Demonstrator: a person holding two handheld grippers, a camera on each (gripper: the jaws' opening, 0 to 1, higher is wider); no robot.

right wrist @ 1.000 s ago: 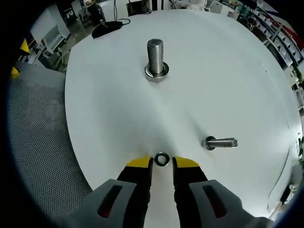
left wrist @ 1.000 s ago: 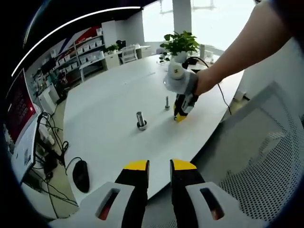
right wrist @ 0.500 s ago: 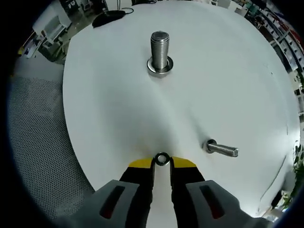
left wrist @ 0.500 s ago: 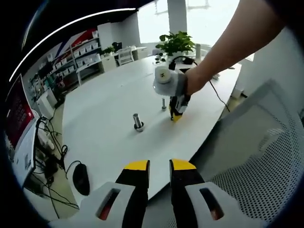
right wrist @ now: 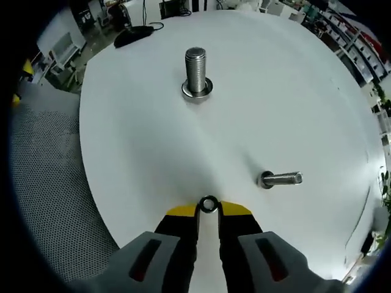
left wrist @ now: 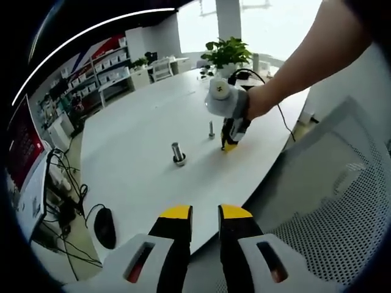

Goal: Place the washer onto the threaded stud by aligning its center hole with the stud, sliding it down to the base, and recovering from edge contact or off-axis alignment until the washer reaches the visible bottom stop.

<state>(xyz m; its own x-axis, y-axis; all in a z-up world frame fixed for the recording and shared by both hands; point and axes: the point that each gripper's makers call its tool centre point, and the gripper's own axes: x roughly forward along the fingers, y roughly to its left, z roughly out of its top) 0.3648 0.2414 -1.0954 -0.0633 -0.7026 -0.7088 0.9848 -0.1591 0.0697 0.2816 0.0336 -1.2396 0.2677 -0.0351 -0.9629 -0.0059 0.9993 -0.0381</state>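
the white table (right wrist: 293,91) carries a large threaded stud (right wrist: 196,74) standing upright ahead of the right gripper (right wrist: 209,209), and a smaller stud (right wrist: 281,179) off to the side. the washer (right wrist: 209,204) sits pinched between the right gripper's yellow tips. the left gripper (left wrist: 205,212) hangs off the table edge, jaws slightly apart, holding nothing.

Over the last second the right gripper (right wrist: 209,209) closed its yellow-tipped jaws from either side of the washer (right wrist: 209,204) until they pinched it at the near edge of the white table (right wrist: 293,91). In the left gripper view, the right gripper (left wrist: 230,144) and the person's hand (left wrist: 259,102) swayed toward the near side of the table, then back toward the far side.
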